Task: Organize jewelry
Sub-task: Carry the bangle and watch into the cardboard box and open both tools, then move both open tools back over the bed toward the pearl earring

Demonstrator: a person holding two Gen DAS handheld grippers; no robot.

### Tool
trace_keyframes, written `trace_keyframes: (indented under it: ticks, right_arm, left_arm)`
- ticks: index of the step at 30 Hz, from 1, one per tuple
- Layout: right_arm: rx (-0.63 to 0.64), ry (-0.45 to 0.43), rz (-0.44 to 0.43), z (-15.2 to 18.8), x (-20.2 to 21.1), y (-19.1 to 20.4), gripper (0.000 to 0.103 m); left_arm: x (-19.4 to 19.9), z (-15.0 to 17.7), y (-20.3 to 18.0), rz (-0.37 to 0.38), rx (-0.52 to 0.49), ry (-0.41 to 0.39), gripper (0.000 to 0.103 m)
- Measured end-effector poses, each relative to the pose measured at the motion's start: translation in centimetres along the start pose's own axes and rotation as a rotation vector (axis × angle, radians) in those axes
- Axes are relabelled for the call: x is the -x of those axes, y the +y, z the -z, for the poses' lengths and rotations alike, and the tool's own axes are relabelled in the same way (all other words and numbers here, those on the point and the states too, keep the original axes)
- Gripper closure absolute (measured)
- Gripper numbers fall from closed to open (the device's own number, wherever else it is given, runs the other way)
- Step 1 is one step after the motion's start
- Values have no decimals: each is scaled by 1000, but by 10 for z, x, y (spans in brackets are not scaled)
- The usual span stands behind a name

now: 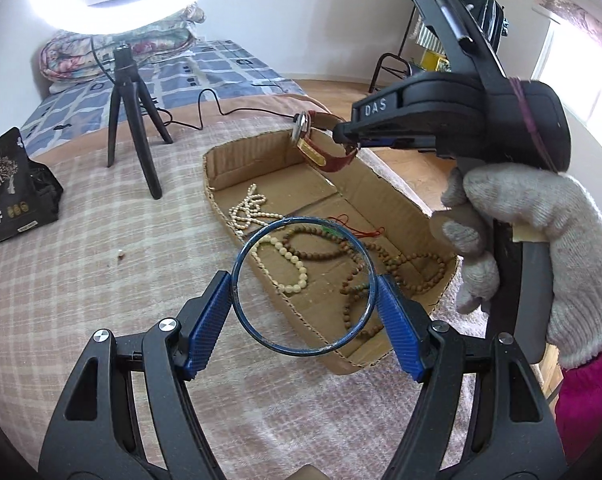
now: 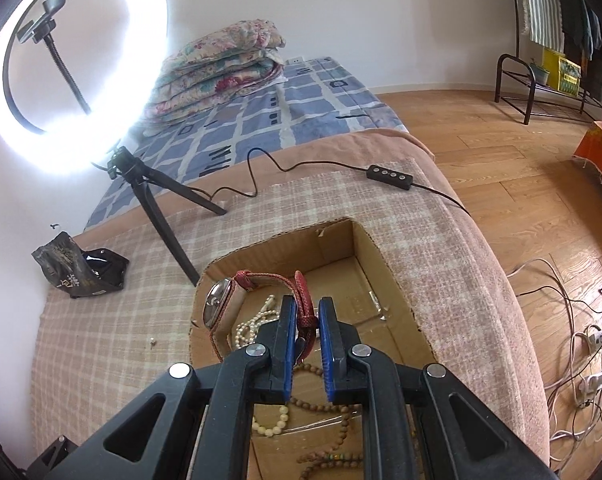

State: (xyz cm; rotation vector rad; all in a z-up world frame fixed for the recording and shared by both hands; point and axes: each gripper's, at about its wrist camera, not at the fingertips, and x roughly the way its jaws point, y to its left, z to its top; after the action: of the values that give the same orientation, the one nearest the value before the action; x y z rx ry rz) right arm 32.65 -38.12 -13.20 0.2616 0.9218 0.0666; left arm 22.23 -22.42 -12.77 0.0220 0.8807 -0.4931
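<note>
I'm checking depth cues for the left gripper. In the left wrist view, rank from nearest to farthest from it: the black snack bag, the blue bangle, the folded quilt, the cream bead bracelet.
1. Blue bangle, held between the left gripper pads.
2. Cream bead bracelet, just beyond, in the cardboard box.
3. Black snack bag, far left on the blanket.
4. Folded quilt, at the back on the bed.

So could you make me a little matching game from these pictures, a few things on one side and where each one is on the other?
Things:
1. thin blue round bangle
2. red-strapped wristwatch
3. cream bead necklace
4. black snack pouch

Places:
A. lying in the shallow cardboard tray
B. on the checked blanket, left of the tray
C. between the left hand-held gripper's pads
D. clamped by the strap in the right hand-held gripper

Pairs: 1-C, 2-D, 3-A, 4-B
</note>
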Motion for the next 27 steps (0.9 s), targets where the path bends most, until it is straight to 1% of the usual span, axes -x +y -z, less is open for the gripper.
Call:
trace_keyframes:
  ticks: [10,14,16,19,20,21,22,24,27]
  right_arm:
    - [-18,14,18,-1,-12,-13,94]
    - [-24,19,13,0,-16,-17,93]
    - [-27,21,-4,0,-17,-17,92]
    - [-49,13,-26,-1,-17,-20,77]
    - [-55,10,-24,-1,-16,-20,64]
    - [-56,3,-19,-1,-15,-20,55]
    - [-55,-6,-15,-2,-13,-19,51]
    - [-51,-16,1,-2,-10,-18,33]
    - [-45,-26,21,-3,-7,-18,26]
  left_arm:
    - [-14,3,-13,22,-9,24,29]
    - [-18,5,-16,33,-17,40,28]
    - [-21,6,-17,45,-19,53,28]
    - [-22,6,-18,46,-25,64,28]
    - [-23,6,-19,48,-26,72,27]
    - [-24,6,-19,50,-28,78,27]
    - [-25,6,-18,48,-30,82,27]
    - [-26,7,-18,45,-28,87,26]
    - [-29,6,-15,49,-14,99,23]
